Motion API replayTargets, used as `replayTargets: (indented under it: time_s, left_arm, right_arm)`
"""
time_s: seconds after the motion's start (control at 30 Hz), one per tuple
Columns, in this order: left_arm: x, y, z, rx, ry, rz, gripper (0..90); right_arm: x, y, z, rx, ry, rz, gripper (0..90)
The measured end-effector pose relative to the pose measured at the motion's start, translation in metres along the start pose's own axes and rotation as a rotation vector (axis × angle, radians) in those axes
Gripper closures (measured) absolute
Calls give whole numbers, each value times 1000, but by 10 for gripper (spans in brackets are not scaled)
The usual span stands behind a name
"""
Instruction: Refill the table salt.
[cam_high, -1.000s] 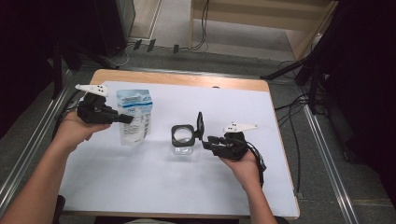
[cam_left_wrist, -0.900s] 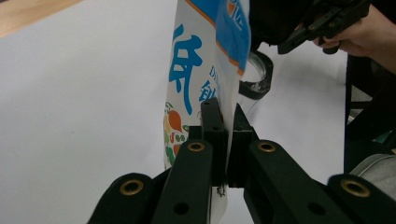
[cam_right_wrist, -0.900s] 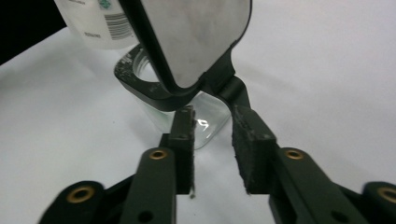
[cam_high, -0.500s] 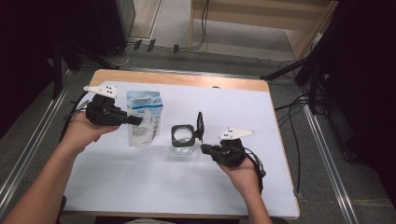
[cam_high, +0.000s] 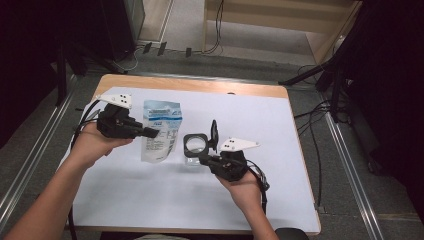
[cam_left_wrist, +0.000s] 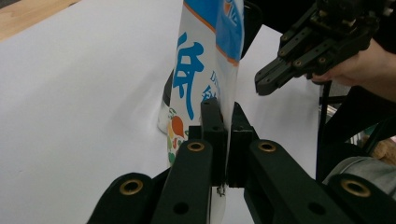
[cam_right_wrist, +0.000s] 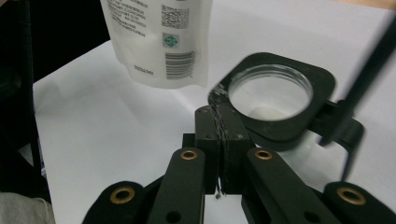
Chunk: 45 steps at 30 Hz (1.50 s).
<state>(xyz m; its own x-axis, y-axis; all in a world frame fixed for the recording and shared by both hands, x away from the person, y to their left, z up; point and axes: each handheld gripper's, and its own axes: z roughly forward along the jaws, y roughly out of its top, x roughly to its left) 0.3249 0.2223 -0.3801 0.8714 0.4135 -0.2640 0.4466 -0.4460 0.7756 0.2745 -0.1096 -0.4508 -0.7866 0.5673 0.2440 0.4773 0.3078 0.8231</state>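
The left gripper (cam_high: 150, 132) clamped the white-and-blue plastic pouch (cam_high: 160, 131) aloft at 9 o'clock of the open black-rimmed glass jar (cam_high: 196, 145), likely for pouring; the right gripper (cam_high: 204, 159) was closed at the jar's rim.

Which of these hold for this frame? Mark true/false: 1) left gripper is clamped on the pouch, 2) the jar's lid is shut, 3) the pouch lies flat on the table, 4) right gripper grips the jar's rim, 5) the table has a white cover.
1. The left gripper is clamped on the pouch. True.
2. The lid of the jar is shut. False: it stands flipped up and the mouth is open.
3. The pouch lies flat on the table. False: it is held upright beside the jar.
4. The right gripper grips the jar's black rim. True.
5. The table has a white cover. True: wood shows along its far edge.
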Motion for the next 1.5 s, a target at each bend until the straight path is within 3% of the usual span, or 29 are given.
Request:
replayTargets:
  time_s: [0.2, 0.5, 0.63, 1.1, 1.3, 1.43, 1.5]
  left_arm:
    - [-5, 7, -7, 14, 14, 16, 900]
    - [-8, 13, -6, 55, -7, 34, 900]
    - [-11, 15, -5, 61, -21, 25, 900]
    - [-19, 20, -10, 78, -38, 53, 900]
    - [-23, 22, -10, 74, -64, 54, 900]
    - [-25, 24, -12, 71, -82, 49, 900]
    - [-25, 26, -12, 68, -87, 28, 900]
  right_arm:
    - [11, 7, 20, 2, -30, 27, 894]
    - [23, 17, 44, -7, -98, 58, 879]
    - [28, 20, 52, -28, -115, 44, 880]
    - [32, 26, 70, -79, -186, 16, 896]
    - [36, 26, 76, -95, -177, 14, 900]
    - [42, 24, 81, -97, -181, -15, 900]
    - [43, 23, 83, -102, -180, -21, 900]
